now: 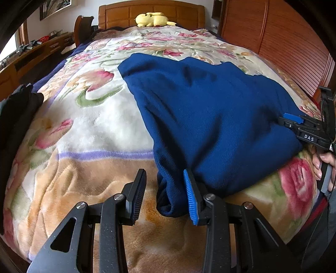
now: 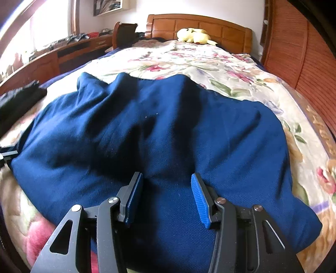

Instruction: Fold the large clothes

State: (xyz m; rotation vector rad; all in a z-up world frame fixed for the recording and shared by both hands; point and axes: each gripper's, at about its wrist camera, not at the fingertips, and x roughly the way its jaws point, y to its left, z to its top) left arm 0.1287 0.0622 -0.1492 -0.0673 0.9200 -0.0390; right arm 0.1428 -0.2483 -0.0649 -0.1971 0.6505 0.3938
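A large navy blue garment [image 1: 210, 109] lies rumpled on the floral blanket [image 1: 94, 130] of a bed. My left gripper [image 1: 164, 174] is at its near left corner, jaws apart. The hanging corner of cloth sits between the fingers against the blue-padded one, and the other finger is clear of it. In the right wrist view the same garment [image 2: 168, 130] fills the middle. My right gripper [image 2: 166, 175] hovers low over its near edge, open, with a ridge of cloth between the pads. The right gripper [image 1: 292, 121] also shows at the garment's right edge, held by a hand [image 1: 323, 163].
A yellow plush toy [image 1: 153, 20] rests by the wooden headboard [image 1: 151, 12]. A slatted wooden wardrobe [image 1: 283, 42] runs along the bed's right side, and a wooden desk [image 1: 31, 54] along the left. Dark clothing [image 1: 16, 117] lies at the bed's left edge.
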